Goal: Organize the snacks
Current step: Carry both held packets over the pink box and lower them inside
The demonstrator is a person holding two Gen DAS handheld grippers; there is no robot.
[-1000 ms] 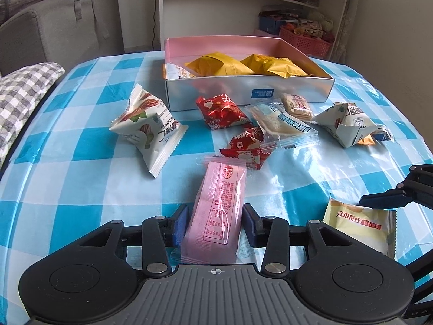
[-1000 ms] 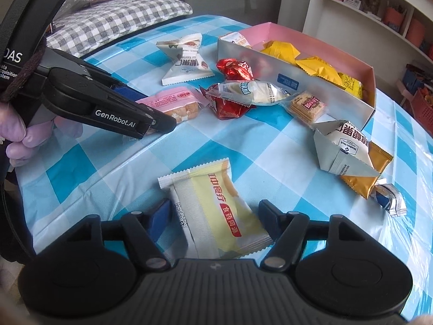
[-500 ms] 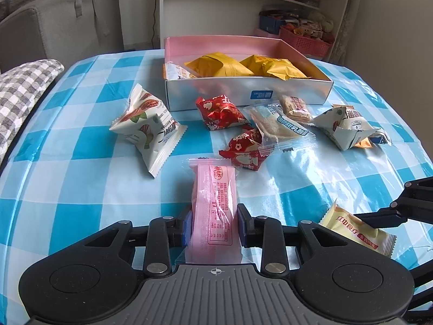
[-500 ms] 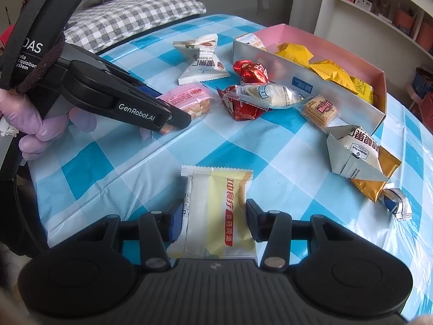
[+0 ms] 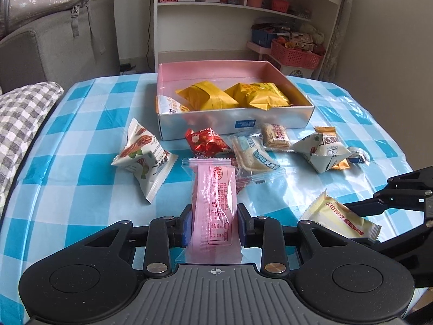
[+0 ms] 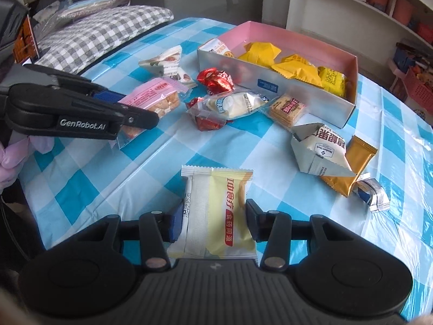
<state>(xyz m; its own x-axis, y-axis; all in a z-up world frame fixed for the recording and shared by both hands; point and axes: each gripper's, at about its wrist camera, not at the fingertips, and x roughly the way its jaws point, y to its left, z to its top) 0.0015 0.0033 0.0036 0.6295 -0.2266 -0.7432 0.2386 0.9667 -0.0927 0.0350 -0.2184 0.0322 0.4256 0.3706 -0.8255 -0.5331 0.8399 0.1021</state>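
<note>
My left gripper is shut on a pink biscuit packet, held just above the checked tablecloth. The same pink packet shows at the left of the right wrist view, clamped by the left gripper. My right gripper is shut on a pale yellow snack packet, also lifted a little; that yellow packet appears low right in the left wrist view. A pink-lined box at the table's far side holds yellow packets.
Loose snacks lie before the box: a white triangular pack, red wrappers, a clear-wrapped cake, a cracker pack, another white pack on a gold one. A checked cushion borders the left edge.
Both grippers closed on their packets and rose off the table: the pink packet straightened between the left jaws, the yellow one between the right jaws.
</note>
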